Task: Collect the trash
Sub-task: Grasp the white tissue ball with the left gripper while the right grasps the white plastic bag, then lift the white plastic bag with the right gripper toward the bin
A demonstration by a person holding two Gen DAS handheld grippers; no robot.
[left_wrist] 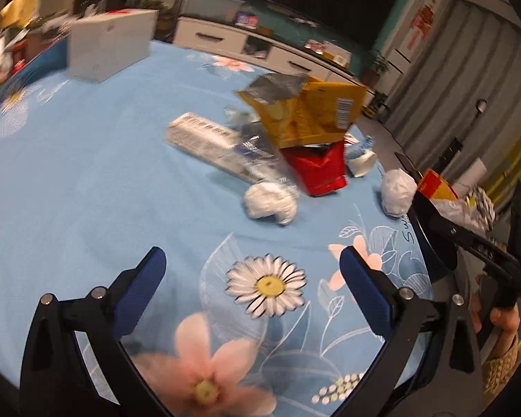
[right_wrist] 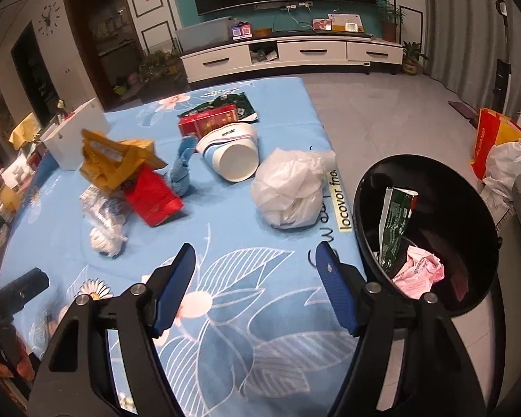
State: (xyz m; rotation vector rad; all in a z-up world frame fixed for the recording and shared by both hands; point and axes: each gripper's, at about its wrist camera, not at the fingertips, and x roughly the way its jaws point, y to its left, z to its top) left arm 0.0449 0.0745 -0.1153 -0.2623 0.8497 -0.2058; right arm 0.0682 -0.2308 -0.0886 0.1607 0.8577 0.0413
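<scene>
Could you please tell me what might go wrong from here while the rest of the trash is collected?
The yellow bag leans on the red pouch, so pulling either could topple the pile. The white plastic bag lies at the cloth's edge beside the black bin and may slide to the floor if nudged.

A yellow label strip (right_wrist: pixel 337 201) on the tablecloth's edge reads "locovor fno".

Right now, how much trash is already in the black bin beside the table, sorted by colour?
Green and white foil wrapper, standing against the wall of the black round bin: 1
Pink crumpled paper: 1
Total visible in the bin: 2
</scene>
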